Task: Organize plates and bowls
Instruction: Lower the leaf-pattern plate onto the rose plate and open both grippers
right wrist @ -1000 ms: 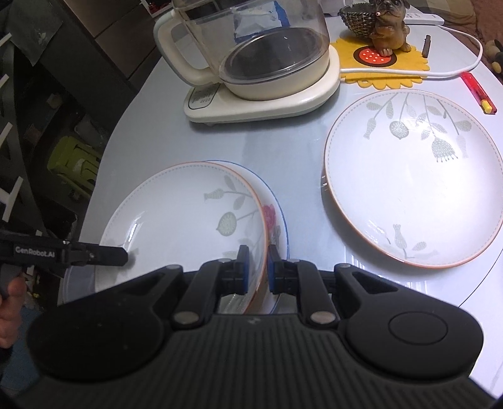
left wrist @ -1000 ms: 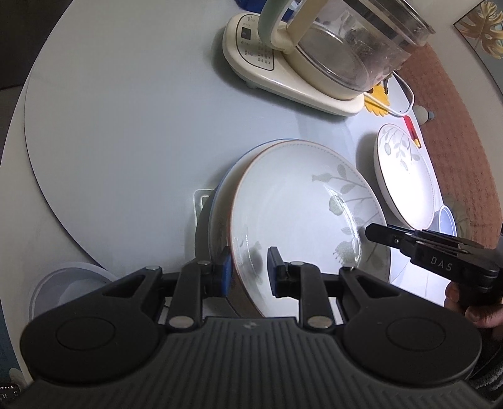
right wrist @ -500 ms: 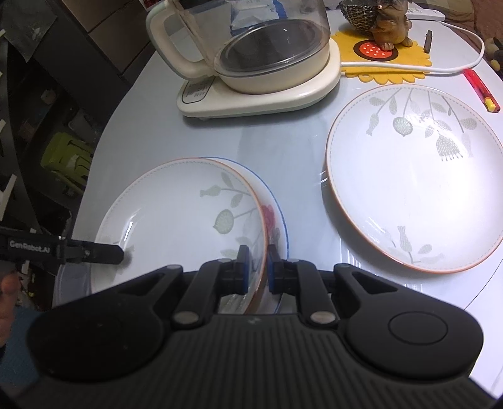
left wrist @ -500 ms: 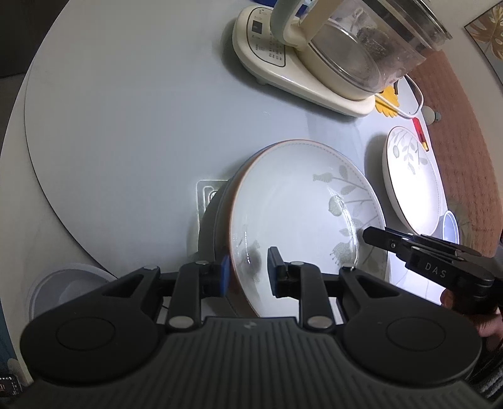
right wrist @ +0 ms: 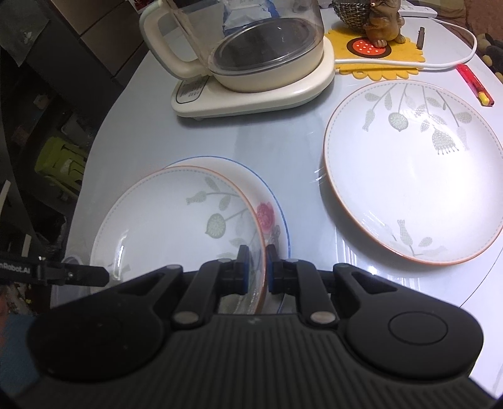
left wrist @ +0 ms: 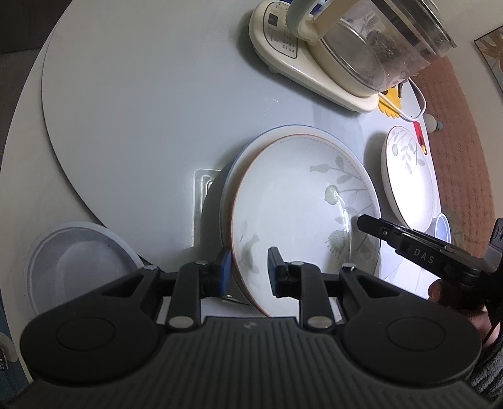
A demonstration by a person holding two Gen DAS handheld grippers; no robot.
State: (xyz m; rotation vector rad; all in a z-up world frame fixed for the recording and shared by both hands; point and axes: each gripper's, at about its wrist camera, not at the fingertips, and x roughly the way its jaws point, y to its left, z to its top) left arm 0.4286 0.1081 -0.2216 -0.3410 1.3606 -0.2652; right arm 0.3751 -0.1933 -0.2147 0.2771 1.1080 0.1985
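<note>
A white plate with a grey leaf pattern and an orange rim is held tilted between both grippers. My left gripper is shut on its left rim and shows in the right wrist view as a dark tip. My right gripper is shut on the opposite rim, and its fingers reach in from the right. Under the held plate lies a blue-rimmed plate with a red flower. A second leaf plate lies flat on the table to the right.
A glass kettle on a cream base stands behind the plates. A yellow mat with a figurine, a white cable and a red pen lie at the back right. A white bowl and a small blue bowl sit near the table edge.
The left gripper has rolled slightly with the plate rim in it. More of the blue-rimmed flower plate shows beneath the held plate. Both grips are unchanged.
</note>
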